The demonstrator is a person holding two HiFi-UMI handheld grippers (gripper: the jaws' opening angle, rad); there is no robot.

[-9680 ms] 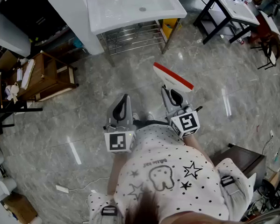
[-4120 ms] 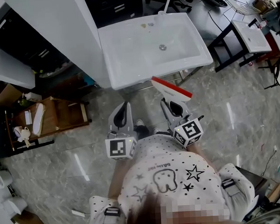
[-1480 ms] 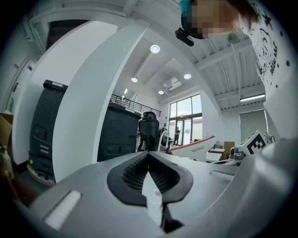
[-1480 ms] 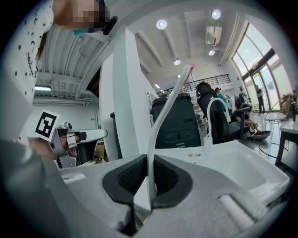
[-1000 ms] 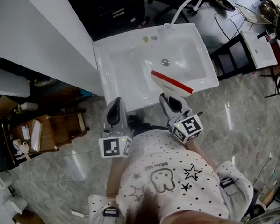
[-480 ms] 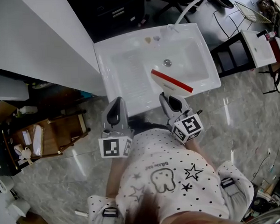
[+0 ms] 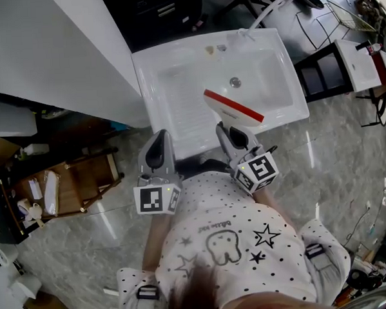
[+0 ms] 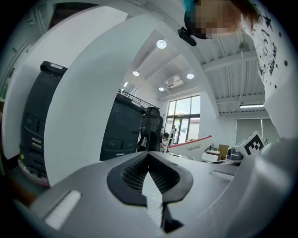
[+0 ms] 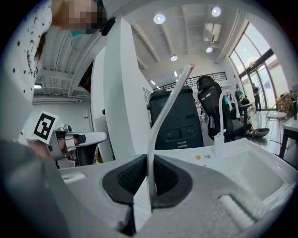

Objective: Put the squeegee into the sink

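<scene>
Right now the squeegee is not yet in the sink. My right gripper is clamped on its thin white handle, jaws nearly together with the handle pinched between the pads. The wide blade with its red edge hangs in the air over the front half of the white basin, near the drain. My left gripper is closed with nothing between its jaws and sits near the sink's front edge, beside the right one. I judge the carrying part done, since the person stands right at the sink and the blade is above the basin. What is left is the last bit: reach a little further in, bring the squeegee down to the basin floor, then open the right gripper and let it lie there. I cannot tell how high above the basin it hangs.
</scene>
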